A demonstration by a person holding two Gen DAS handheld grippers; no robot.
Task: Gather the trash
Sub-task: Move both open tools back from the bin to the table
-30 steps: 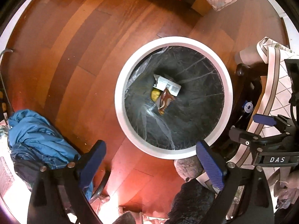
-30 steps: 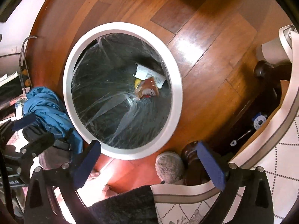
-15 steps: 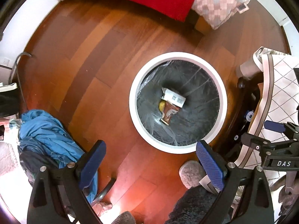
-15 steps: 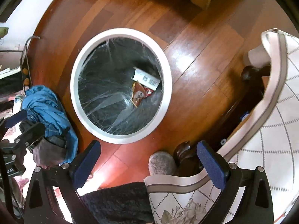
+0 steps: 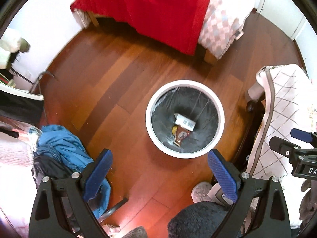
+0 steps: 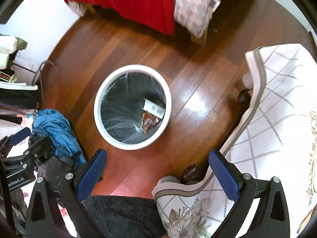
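Observation:
A round white trash bin (image 5: 156,101) with a dark liner stands on the wooden floor; it also shows in the right wrist view (image 6: 99,97). At its bottom lie a white labelled packet (image 5: 185,122), a brown snack wrapper (image 5: 179,135) and something yellow (image 5: 174,129). The packet (image 6: 154,109) and wrapper (image 6: 147,121) also show in the right wrist view. My left gripper (image 5: 160,175) is open and empty, high above the floor beside the bin. My right gripper (image 6: 157,175) is open and empty, also well above the bin.
A bed with a red blanket (image 5: 158,6) and checked quilt (image 5: 221,25) stands beyond the bin. Blue clothing (image 5: 61,144) is piled at the left. A table with a patterned cloth (image 6: 277,109) is at the right. A dark fuzzy slipper (image 6: 118,214) is below.
Both grippers have risen and pulled back from the bin, which now looks smaller. The bed has come into view. Both stay open and empty.

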